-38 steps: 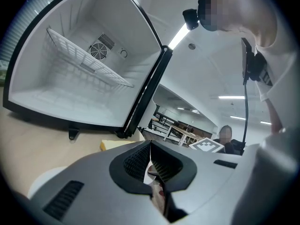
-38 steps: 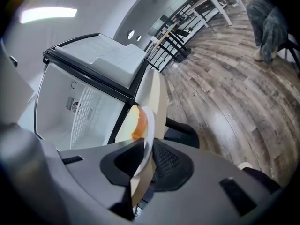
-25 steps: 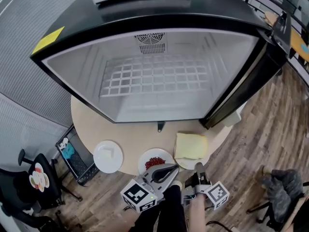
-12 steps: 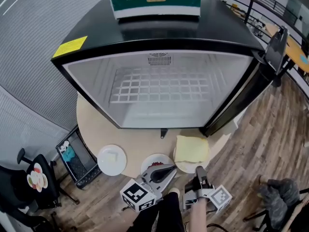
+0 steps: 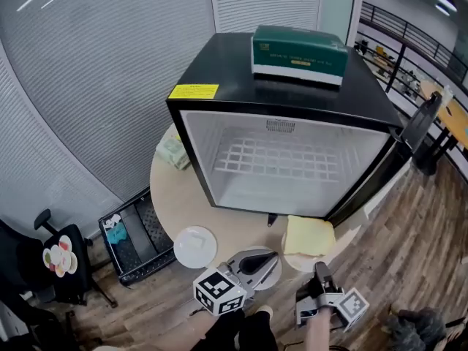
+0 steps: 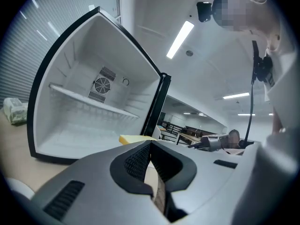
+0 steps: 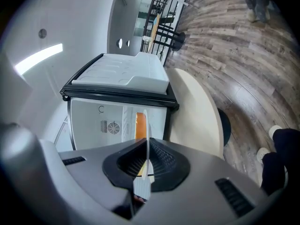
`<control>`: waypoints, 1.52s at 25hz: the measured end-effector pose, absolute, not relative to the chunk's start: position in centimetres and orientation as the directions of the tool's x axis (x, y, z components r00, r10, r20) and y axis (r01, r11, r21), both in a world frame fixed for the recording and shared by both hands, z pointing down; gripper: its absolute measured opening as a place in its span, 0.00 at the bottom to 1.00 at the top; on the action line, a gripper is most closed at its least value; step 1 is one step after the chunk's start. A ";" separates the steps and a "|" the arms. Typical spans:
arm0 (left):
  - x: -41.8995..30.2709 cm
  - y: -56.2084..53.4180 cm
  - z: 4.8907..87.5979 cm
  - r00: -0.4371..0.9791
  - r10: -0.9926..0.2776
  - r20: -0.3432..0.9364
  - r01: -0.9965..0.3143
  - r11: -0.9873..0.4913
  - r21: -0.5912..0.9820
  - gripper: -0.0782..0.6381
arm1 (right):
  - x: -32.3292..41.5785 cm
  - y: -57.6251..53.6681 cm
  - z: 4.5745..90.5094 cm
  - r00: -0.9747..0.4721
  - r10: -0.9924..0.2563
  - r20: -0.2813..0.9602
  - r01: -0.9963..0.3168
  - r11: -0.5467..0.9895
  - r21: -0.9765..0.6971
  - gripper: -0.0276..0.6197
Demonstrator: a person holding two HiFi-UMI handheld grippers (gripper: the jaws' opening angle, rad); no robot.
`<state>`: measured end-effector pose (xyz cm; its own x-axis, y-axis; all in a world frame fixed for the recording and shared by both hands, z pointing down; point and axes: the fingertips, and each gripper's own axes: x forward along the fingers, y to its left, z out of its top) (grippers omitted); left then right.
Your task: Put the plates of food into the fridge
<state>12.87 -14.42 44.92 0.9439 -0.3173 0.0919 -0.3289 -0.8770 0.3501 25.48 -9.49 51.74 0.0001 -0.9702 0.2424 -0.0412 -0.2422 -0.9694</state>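
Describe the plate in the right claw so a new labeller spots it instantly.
Find the open black fridge on the round table; white plates line the table's near edge. The plate is the rightmost, its rim pinched by the right claw. Only it carries a thick pale-yellow slab; the leftmost plate looks nearly bare, the middle plate sits half under the left claw.

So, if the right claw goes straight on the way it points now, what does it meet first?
The right claw grips the plate of yellow food, so that leads. Beyond it, the open fridge looks next; depth is unclear.
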 end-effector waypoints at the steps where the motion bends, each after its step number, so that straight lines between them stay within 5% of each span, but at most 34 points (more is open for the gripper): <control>1: 12.5 -14.5 44.3 0.943 -0.322 0.087 -0.332 -0.881 0.337 0.12 | 25.2 -9.7 51.1 -0.021 -0.971 0.239 -0.049 -0.238 -0.970 0.07; 20: 3.7 -18.4 39.2 0.847 -0.532 -0.008 -0.501 -0.802 0.325 0.12 | 19.6 -24.0 42.3 -0.217 -0.967 0.133 -0.087 -0.117 -0.989 0.07; 38: 0.1 -19.2 40.6 0.814 -0.581 -0.010 -0.535 -0.755 0.380 0.12 | 13.7 -33.6 44.0 -0.029 -0.974 0.223 -0.048 -0.221 -0.974 0.07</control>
